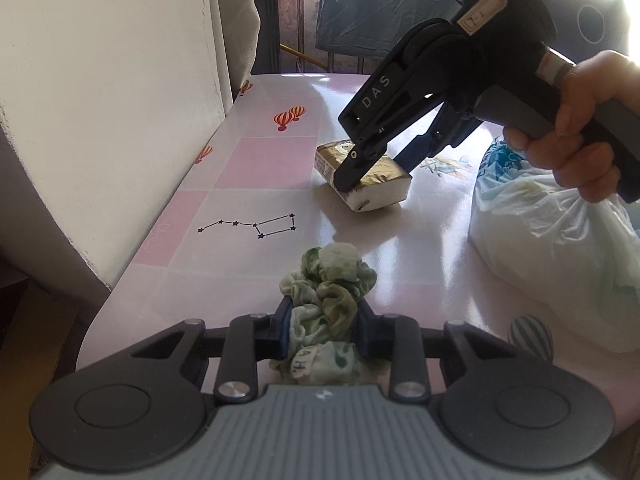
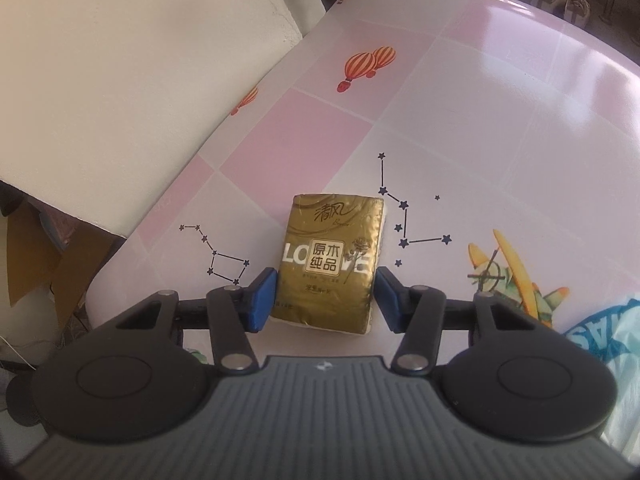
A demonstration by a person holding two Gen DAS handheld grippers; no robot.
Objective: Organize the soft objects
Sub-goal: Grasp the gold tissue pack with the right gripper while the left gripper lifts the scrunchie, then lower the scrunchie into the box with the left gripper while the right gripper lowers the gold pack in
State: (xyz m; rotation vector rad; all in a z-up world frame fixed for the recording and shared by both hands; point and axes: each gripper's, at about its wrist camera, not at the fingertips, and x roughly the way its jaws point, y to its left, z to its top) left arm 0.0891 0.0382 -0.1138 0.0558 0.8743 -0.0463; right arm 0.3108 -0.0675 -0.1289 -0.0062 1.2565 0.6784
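Tabletop (image 2: pixel 500 92), glossy, with pink and white squares, printed balloons, star outlines and an aeroplane, carries all the items and abuts a white wall (image 1: pixel 100 100) on its left edge. White plastic bag (image 1: pixel 552 232), crumpled and filled, rests on the near right part of the surface, below the person's right hand (image 1: pixel 576 128). Gold tissue pack (image 2: pixel 332 264) lies flat near the table's middle. Right gripper (image 2: pixel 326 294) straddles the pack's near end: both blue pads sit against its sides, clamped on it. Green-and-white scrunched cloth (image 1: pixel 332 300) lies nearer the table's front edge, well apart from the pack. Left gripper (image 1: pixel 324 328) is clamped on this cloth, which bulges out beyond the fingertips.
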